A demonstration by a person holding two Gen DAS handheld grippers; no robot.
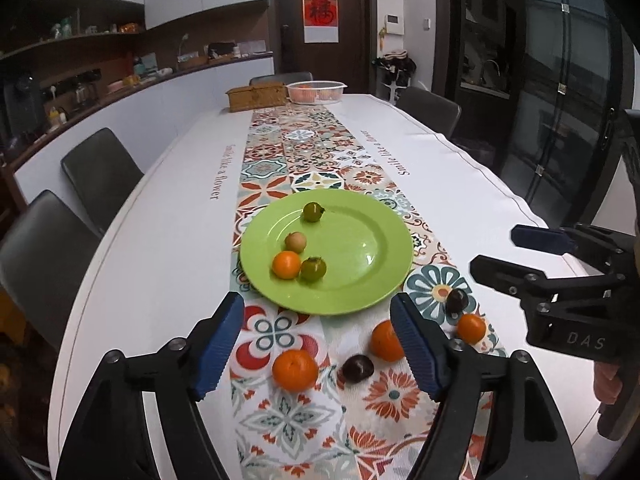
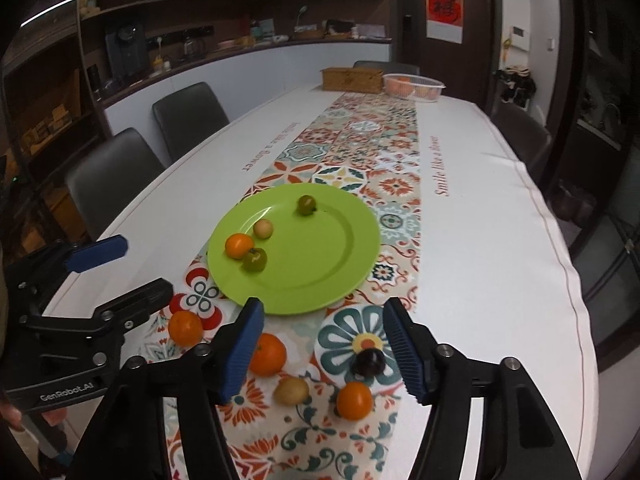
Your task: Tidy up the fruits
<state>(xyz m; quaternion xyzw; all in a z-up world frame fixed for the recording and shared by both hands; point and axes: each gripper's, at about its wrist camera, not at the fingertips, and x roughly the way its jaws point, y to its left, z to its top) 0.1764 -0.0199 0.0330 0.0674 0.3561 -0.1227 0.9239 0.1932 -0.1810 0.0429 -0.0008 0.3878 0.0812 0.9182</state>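
Four small fruits sit at nine o'clock on the green plate (image 1: 360,248) while five wait loose on the counter (image 2: 492,248); left claw (image 1: 318,344) and right claw (image 2: 324,346), both open and empty, should each straddle one fruit squarely before closing.

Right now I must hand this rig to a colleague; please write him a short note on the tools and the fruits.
Left tool: open, empty. Right tool: open, empty.
Done: four small fruits lie on the green plate: one orange one, two green, one pale.
Left: on the patterned runner near the plate are three oranges, among them the nearest orange, plus two darker fruits. Move these to the plate.
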